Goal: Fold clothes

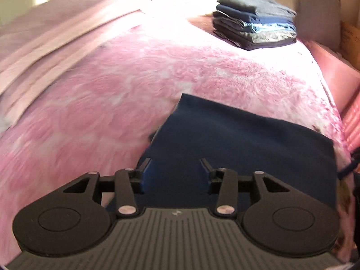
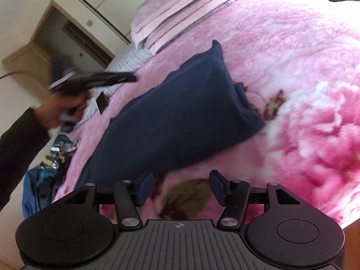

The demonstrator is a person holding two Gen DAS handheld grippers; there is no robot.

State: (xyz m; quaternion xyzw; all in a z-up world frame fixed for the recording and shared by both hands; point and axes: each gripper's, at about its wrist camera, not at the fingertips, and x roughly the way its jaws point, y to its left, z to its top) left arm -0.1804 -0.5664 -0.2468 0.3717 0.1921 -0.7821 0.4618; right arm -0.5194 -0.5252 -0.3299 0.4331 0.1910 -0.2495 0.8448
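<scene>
A folded navy garment (image 1: 236,135) lies flat on the pink floral blanket (image 1: 112,112). My left gripper (image 1: 176,164) hovers open over its near edge, nothing between the fingers. In the right wrist view the same navy garment (image 2: 180,117) stretches across the blanket (image 2: 292,67), and my right gripper (image 2: 182,177) stands open just short of its near edge, over the bare blanket. The left gripper (image 2: 132,78) shows blurred at the left of that view, held in a hand (image 2: 60,110) with a dark sleeve.
A stack of folded dark clothes (image 1: 254,22) sits at the far right of the bed. A folded pale pink sheet (image 1: 45,36) lies at the far left. Unfolded patterned clothes (image 2: 49,164) are heaped beside the bed. A doorway (image 2: 67,33) lies beyond.
</scene>
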